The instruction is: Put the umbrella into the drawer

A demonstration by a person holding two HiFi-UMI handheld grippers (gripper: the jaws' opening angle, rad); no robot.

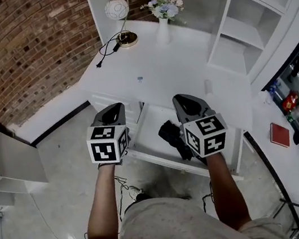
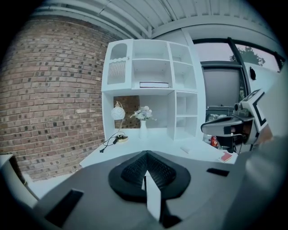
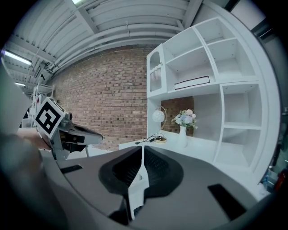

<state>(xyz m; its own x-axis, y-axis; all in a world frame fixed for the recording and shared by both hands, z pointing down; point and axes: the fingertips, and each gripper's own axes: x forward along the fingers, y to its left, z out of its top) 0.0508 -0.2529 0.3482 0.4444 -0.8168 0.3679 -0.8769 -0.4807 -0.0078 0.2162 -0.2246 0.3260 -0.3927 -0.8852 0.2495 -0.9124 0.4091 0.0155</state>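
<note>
Umbrella (image 1: 171,135) lies in the open drawer (image 1: 149,126); left gripper (image 1: 114,109) and right gripper (image 1: 184,101) both closed, empty; closing the drawer likely remains.

Red-brown brick wall (image 1: 22,47) fills the upper left of head view. White bench (image 1: 187,75) at centre, with a white open-cubby shelf unit (image 1: 246,19) standing on it, upper right. On the bench, top centre: white globe lamp on brass base (image 1: 117,7), black cable (image 1: 104,52) trailing left, white vase of pale flowers (image 1: 163,28). Pale speckled floor (image 1: 59,160) lower left, white box cabinet (image 1: 3,165) at left edge. Grey ribbed ceiling (image 3: 112,27) with strip light (image 3: 13,57), upper left of right gripper view. Dark-framed window (image 2: 220,85), right side of left gripper view.
</note>
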